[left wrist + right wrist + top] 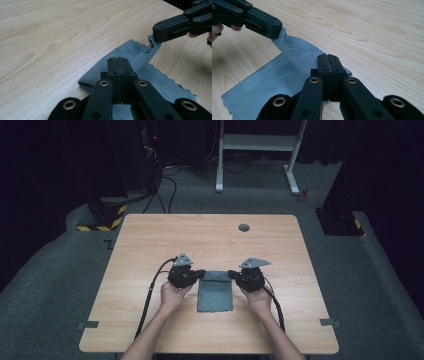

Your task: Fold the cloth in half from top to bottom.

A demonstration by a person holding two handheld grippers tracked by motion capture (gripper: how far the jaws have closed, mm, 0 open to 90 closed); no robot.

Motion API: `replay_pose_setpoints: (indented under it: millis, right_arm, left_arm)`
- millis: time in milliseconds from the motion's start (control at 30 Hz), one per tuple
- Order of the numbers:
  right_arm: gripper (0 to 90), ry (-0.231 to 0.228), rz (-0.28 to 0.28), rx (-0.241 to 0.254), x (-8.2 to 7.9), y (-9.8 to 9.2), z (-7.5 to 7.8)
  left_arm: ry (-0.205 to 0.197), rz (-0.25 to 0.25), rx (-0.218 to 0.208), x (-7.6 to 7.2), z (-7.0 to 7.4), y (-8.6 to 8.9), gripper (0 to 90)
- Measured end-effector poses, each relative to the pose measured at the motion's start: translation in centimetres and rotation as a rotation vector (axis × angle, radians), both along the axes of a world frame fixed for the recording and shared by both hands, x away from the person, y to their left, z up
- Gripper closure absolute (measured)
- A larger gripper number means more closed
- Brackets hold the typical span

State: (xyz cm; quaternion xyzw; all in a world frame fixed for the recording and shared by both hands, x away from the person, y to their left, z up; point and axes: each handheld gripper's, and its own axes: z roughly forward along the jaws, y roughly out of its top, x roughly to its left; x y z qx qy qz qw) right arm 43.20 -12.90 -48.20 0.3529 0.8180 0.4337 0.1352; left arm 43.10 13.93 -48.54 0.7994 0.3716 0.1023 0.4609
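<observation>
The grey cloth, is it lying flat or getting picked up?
Partly picked up. The grey cloth has its far edge pinched and raised by the left gripper and right gripper; the rest lies on the table.

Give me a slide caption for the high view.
Both tongs, left and right, pinch a grey cloth's far corners.

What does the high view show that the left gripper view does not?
The high view alone takes in the whole wooden table, the grey plug near its far edge, the carpeted floor and the person's forearms. The left gripper view alone gives the close detail: the cloth's diamond weave and zigzag edge, and the left hand-held gripper with its jaws shut on the cloth. Both show the grey cloth and the right hand-held gripper pinching its other far corner.
</observation>
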Motion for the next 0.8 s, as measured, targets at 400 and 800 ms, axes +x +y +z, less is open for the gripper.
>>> replay_pose_setpoints:
  millis: [400,800]
  right_arm:
    - [89.6,0.016,0.007,0.033,-0.9,-0.6,-0.6]
    - [89.6,0.0,0.032,0.033,-2.0,-0.6,-0.3]
  left_arm:
    - [-0.001,-0.012,0.015,-1.0,0.0,-0.2,89.4]
    - [-0.003,-0.024,0.003,-2.1,0.1,-0.1,89.4]
